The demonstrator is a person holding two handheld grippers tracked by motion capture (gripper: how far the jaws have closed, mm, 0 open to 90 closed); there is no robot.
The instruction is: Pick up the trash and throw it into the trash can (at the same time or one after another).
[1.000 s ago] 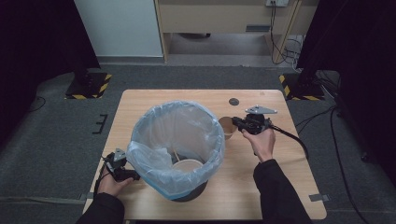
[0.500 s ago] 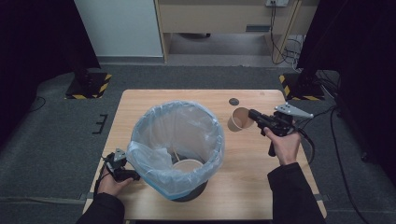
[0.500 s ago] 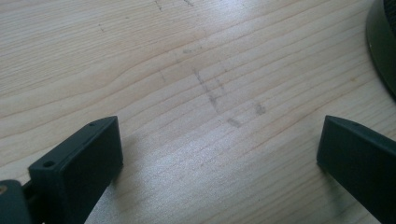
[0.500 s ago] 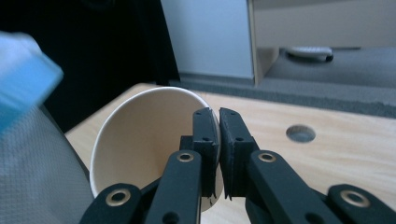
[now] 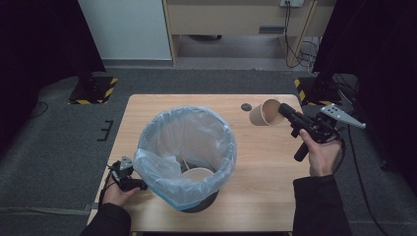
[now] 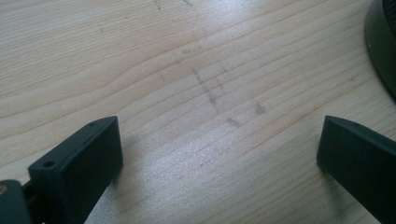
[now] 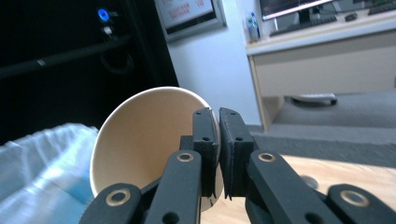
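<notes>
**Paper cup held sideways at the upper right**

The right gripper (image 5: 284,110) has its fingers clamped on the rim of a tan paper cup (image 5: 263,113), its axis roughly level, mouth facing right. It has moved right, away from the bin (image 5: 184,152) with its translucent blue liner. The left gripper (image 5: 129,178) rests with fingers apart on the pale wooden tabletop (image 5: 265,162).
</notes>
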